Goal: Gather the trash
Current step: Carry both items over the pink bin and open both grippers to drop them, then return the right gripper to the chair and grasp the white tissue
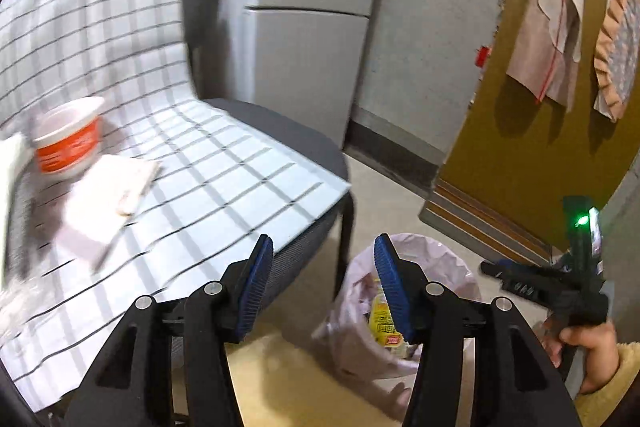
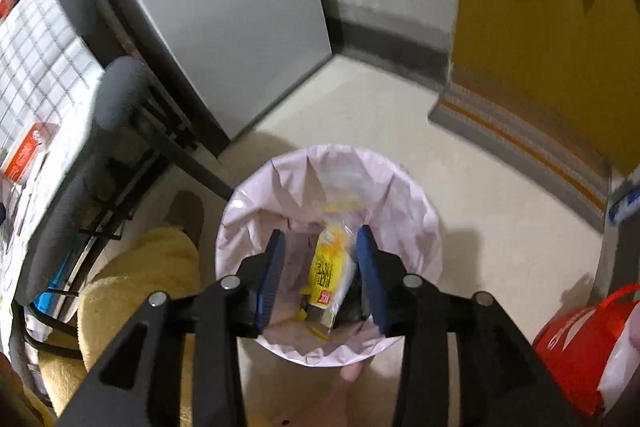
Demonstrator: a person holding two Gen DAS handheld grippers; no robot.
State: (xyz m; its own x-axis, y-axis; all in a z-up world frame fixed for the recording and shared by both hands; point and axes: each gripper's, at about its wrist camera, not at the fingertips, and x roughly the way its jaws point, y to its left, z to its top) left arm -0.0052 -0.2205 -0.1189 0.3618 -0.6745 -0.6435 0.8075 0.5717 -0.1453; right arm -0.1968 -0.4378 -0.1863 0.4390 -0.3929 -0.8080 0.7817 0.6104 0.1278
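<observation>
A bin lined with a pale pink bag [image 2: 332,179] stands on the floor right below my right gripper [image 2: 320,233]. That gripper is open. A yellow wrapper [image 2: 330,267] shows in the gap between its blue pads without being pressed, down among the trash in the bag. My left gripper [image 1: 324,247] is open and empty, between the chair's front edge and the bin [image 1: 444,263], where the wrapper [image 1: 380,319] also shows. On the checked cloth [image 1: 224,167] over the chair seat sit an orange and white cup [image 1: 68,139] and white paper [image 1: 104,199], up and left of the left gripper.
A grey cabinet [image 1: 312,27] stands behind the chair, and a yellow door [image 1: 520,147] with hanging clothes [image 1: 552,27] is at the right. A red bag [image 2: 576,339] lies right of the bin. A person's hand [image 1: 592,351] and fuzzy yellow clothing [image 2: 140,287] are close by.
</observation>
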